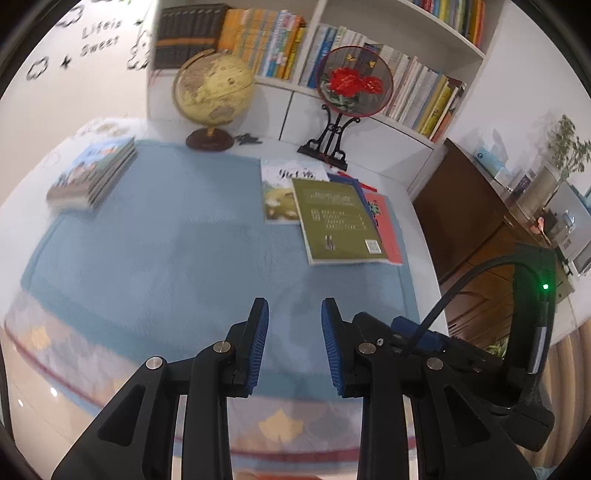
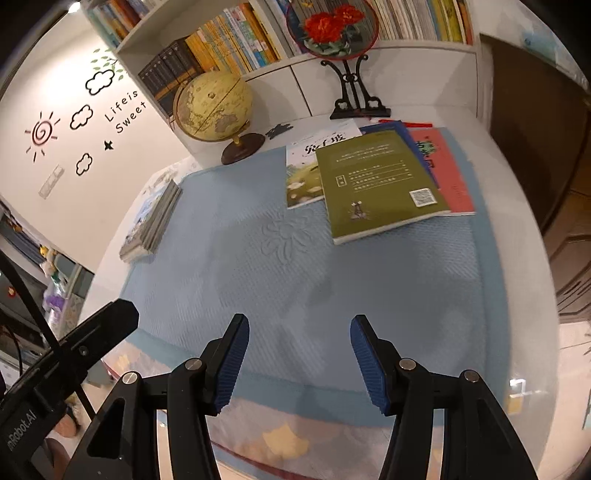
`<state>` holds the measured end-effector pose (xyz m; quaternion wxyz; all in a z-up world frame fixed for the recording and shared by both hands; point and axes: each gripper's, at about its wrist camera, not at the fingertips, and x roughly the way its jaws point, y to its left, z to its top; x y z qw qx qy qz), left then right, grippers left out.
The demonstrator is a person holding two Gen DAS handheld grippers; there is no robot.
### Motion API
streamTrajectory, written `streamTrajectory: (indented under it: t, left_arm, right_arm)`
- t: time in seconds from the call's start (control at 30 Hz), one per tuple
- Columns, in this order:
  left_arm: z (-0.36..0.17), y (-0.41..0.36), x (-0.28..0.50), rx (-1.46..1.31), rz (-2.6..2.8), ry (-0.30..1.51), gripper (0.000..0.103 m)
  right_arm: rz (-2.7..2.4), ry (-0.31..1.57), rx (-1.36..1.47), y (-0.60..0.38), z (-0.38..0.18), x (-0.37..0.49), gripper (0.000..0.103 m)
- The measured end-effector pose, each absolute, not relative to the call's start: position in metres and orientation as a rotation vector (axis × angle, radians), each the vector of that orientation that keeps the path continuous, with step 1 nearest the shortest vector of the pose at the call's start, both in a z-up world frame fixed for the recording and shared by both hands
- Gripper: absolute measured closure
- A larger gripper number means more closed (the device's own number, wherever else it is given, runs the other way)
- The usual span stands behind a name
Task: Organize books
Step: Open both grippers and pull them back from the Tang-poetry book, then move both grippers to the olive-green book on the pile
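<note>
An olive-green book (image 1: 338, 219) (image 2: 376, 181) lies on top of a loose pile at the right of the blue mat, over a white-covered book (image 1: 277, 192) (image 2: 306, 166), a blue book (image 2: 399, 127) and a red book (image 1: 388, 225) (image 2: 447, 173). A neat stack of books (image 1: 92, 173) (image 2: 153, 219) rests at the mat's left edge. My left gripper (image 1: 294, 314) hovers over the near part of the mat, open with nothing between its blue pads. My right gripper (image 2: 298, 326) also hangs open and empty above the mat, well short of the pile.
A globe (image 1: 214, 90) (image 2: 212, 107) and a round flower fan on a black stand (image 1: 352, 83) (image 2: 332, 26) stand at the back of the white table (image 1: 413, 229). Behind them a white bookshelf (image 1: 373, 118) holds upright books. A dark wooden cabinet (image 1: 469, 206) is to the right.
</note>
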<state>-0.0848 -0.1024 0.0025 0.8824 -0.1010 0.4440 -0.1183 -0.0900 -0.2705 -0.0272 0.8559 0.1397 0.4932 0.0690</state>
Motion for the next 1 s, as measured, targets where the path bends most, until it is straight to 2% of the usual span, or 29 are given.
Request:
streamTrajectory:
  t: [0.23, 0.47, 0.7, 1.0]
  left_arm:
    - [-0.011, -0.083, -0.125, -0.319, -0.228, 0.925, 0.076]
    - [-0.018, -0.089, -0.118, -0.276, -0.239, 0.940, 0.076]
    - [-0.052, -0.106, -0.035, -0.243, -0.289, 1.053, 0.076]
    - [-0.097, -0.159, 0.092, -0.173, -0.379, 1.170, 0.075]
  right_arm:
    - [0.193, 0.982, 0.232, -0.263, -0.022, -0.138, 0.048]
    - [0.151, 1.018, 0.319, -0.286, -0.039, -0.125, 0.048]
    - [0.116, 1.072, 0.404, -0.314, -0.070, -0.057, 0.048]
    - [-0.026, 0.982, 0.362, -0.377, -0.077, 0.053, 0.047]
